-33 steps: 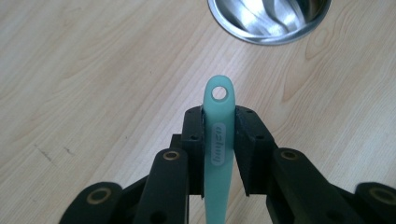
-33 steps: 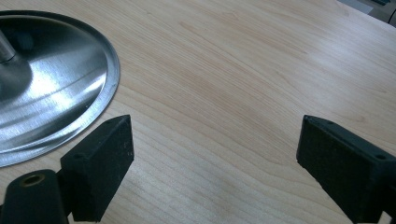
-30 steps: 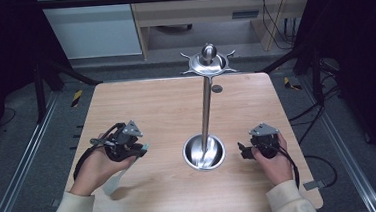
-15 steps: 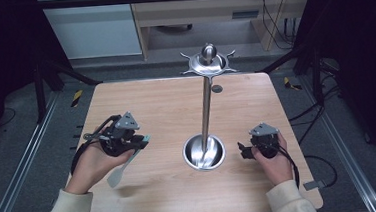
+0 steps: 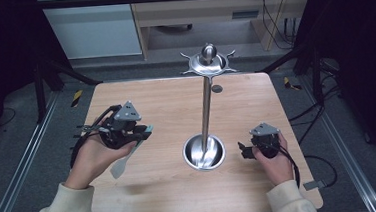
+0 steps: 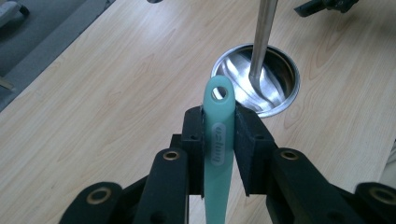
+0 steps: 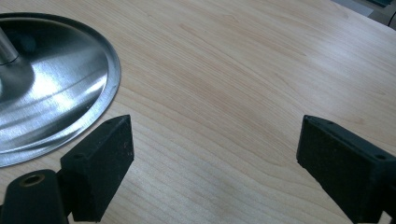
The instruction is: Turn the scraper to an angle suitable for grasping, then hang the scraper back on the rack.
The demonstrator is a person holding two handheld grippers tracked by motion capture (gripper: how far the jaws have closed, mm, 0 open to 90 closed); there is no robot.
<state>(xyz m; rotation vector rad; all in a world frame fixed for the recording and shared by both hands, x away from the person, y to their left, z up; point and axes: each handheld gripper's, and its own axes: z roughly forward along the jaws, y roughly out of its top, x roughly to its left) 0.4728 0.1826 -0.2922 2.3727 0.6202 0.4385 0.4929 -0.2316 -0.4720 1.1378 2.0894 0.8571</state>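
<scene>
Your left gripper (image 5: 145,132) is clamped on the handle of a pale teal silicone spatula (image 6: 218,140), held over the wooden table (image 5: 171,187) left of the shiny steel stand with a round dish base (image 5: 204,152). Your right gripper (image 5: 243,151), jaws spread wide and empty, rests on the table just right of that base.

A tall steel stand with a round dished base (image 5: 204,152) is standing at the middle of the pale wooden desk (image 5: 175,102), its pole rising to a spiked top plate over the far edge. Left of it, the left tool (image 6: 219,140) is sitting clamped on a mint-green plastic spatula handle (image 6: 218,154), its holed end pointing toward the base. Right of the base, just beside its rim, the right tool (image 7: 215,158) is resting low with jaws spread wide apart.
</scene>
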